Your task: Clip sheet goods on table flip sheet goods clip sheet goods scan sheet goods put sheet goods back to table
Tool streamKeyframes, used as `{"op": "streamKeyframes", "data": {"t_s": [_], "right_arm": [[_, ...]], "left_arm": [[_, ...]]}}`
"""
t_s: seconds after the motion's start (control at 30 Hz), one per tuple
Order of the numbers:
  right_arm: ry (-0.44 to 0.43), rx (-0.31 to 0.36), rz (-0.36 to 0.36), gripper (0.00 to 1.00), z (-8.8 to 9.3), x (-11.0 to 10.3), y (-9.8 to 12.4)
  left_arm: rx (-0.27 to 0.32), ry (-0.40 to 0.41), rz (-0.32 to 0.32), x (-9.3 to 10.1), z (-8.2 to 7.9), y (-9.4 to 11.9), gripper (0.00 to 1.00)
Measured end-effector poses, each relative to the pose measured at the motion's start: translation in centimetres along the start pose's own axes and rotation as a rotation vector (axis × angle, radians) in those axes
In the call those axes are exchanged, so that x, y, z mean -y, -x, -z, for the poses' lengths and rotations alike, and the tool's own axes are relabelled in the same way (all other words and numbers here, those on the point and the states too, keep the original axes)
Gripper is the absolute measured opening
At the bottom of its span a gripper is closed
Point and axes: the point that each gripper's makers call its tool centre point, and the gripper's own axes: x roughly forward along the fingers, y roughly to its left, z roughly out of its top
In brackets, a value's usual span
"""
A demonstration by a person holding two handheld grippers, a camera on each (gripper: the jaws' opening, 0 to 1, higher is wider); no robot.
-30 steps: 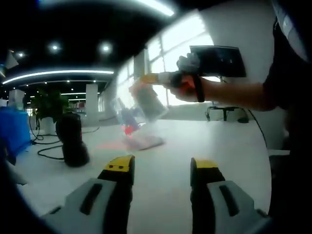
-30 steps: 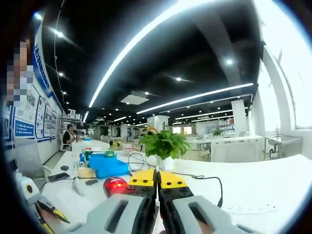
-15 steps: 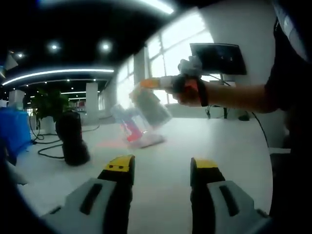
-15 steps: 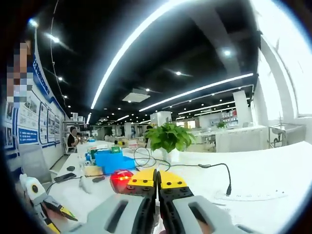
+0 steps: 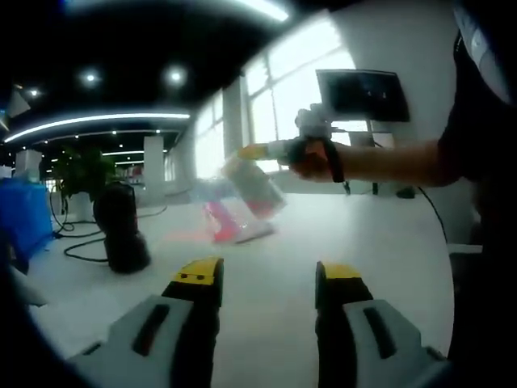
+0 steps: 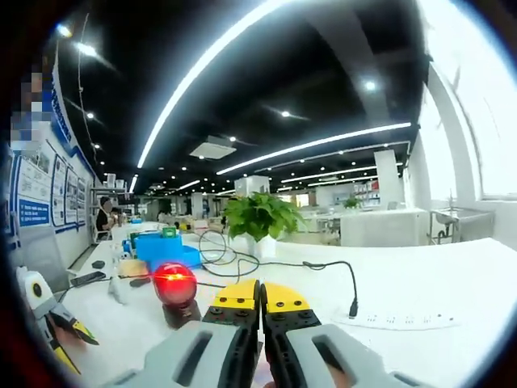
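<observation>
In the left gripper view, a blue box sits at the far left edge of the white table, with a potted plant behind it and the black barcode scanner just right of the plant, a cable trailing from its base. The left gripper hovers over the table nearer the camera than the scanner, its yellow-tipped jaws well apart with nothing between them. Right of the scanner and higher, the right gripper reaches in from a person's hand and pinches the sheet goods, a clear packet with pink and red print, hanging tilted above the table; its lettering is too blurred to read. A dark monitor stands behind the hand. In the right gripper view, wall posters at the left carry writing too small to read; the scanner glows red just left of the closed jaw tips, and a white power strip lies to their right.
</observation>
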Motion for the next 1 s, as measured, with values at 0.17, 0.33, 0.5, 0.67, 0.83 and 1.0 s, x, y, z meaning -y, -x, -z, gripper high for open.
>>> {"op": "streamKeyframes", "data": {"t_s": [0.17, 0.33, 0.5, 0.67, 0.83, 1.0], "right_arm": [[0.004, -0.011, 0.022, 0.0, 0.4, 1.5, -0.5], [0.009, -0.032, 0.047, 0.0, 1.1, 3.1, -1.2], [0.021, -0.054, 0.066, 0.0, 1.9, 4.0, -1.2], [0.038, -0.073, 0.089, 0.0, 2.6, 5.0, -1.4], [0.052, -0.091, 0.1, 0.0, 3.0, 5.8, -1.6], [0.052, -0.102, 0.114, 0.0, 3.5, 6.3, -2.0]], "left_arm": [[-0.001, 0.001, -0.001, 0.0, 0.0, 0.0, 0.38], [0.0, 0.004, 0.0, 0.0, 0.0, 0.0, 0.38], [0.003, 0.006, 0.001, -0.1, 0.0, 0.0, 0.38], [0.007, 0.008, 0.003, 0.0, -0.1, 0.0, 0.38], [0.008, 0.011, 0.006, 0.0, -0.1, 0.0, 0.38], [0.015, 0.012, 0.007, 0.1, -0.3, 0.1, 0.38]]}}
